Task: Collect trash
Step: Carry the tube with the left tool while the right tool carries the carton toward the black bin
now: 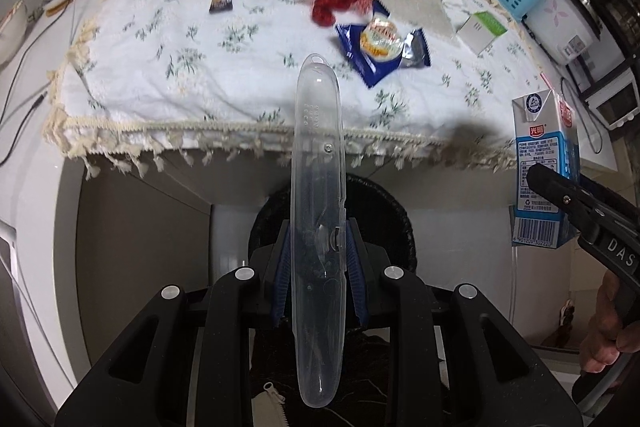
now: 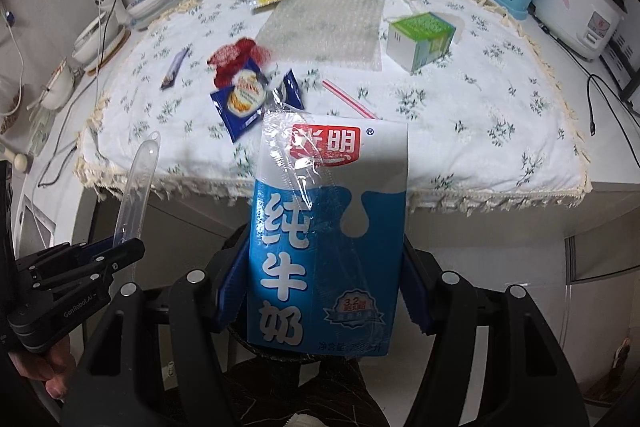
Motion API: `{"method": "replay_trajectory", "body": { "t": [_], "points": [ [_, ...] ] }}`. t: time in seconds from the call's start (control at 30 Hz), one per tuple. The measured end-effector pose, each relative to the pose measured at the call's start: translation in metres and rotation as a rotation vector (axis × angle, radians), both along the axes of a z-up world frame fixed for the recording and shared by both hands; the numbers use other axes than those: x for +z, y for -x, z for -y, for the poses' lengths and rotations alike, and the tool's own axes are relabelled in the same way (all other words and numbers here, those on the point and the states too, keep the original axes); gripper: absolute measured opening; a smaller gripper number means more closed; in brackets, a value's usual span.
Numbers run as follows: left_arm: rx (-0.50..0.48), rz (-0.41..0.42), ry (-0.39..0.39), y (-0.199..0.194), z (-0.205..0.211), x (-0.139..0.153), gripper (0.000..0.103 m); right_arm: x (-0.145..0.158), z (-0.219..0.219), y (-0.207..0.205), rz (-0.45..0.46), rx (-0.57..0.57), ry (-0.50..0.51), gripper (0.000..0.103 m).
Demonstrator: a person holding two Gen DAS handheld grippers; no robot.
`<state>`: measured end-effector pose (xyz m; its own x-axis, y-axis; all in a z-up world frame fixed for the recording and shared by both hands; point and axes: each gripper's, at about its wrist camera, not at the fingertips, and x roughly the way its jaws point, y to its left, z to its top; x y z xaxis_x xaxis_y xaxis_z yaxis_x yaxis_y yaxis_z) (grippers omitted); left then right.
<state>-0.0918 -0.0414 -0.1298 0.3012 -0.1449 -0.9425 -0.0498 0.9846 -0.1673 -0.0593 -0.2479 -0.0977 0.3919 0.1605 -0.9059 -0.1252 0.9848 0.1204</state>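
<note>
**Inspector:** You are holding two pieces clear of the table's front edge. Your left gripper (image 1: 318,263) is clamping a clear plastic case (image 1: 318,227); your right gripper (image 2: 320,271) is clamping the milk carton (image 2: 326,235) upright.

**Operator:** And the bin?

**Inspector:** A dark round bin (image 1: 372,203) is showing below both loads, under the front edge. You are, I judge, carrying to drop. The next move is calling for lowering over the opening and parting the fingers. The blue wrapper (image 2: 250,99), red netting (image 2: 232,61) and striped straw (image 2: 346,99) are lying mid-table, uncollected.
</note>
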Motion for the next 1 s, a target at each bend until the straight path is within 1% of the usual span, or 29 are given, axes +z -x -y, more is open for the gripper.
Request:
{"method": "replay_trajectory", "body": {
  "t": [0.17,0.3,0.43,0.6,0.73,0.83,1.0],
  "points": [
    [0.004,-0.037,-0.008,0.003,0.001,-0.022,0.025,-0.025,-0.002,0.006,-0.039,0.022,0.019,0.062],
    [0.002,-0.056,-0.016,0.003,0.004,-0.035,0.025,-0.048,-0.005,0.010,-0.091,0.037,0.019,0.062],
    [-0.004,-0.061,-0.024,0.003,0.008,-0.046,0.025,-0.063,-0.010,0.014,-0.102,0.053,0.037,0.062],
    [-0.013,-0.086,-0.020,0.002,0.015,-0.068,0.025,-0.083,-0.005,0.015,-0.119,0.042,0.049,0.062],
    [-0.023,-0.108,-0.023,-0.003,0.023,-0.087,0.025,-0.093,0.005,0.016,-0.135,0.022,0.057,0.062],
    [-0.051,-0.123,-0.030,-0.006,0.033,-0.104,0.025,-0.098,0.014,0.019,-0.150,0.008,0.067,0.062],
    [-0.104,-0.149,-0.019,-0.012,0.056,-0.126,0.025,-0.104,0.031,0.026,-0.175,-0.026,0.088,0.062]
  ]
}}
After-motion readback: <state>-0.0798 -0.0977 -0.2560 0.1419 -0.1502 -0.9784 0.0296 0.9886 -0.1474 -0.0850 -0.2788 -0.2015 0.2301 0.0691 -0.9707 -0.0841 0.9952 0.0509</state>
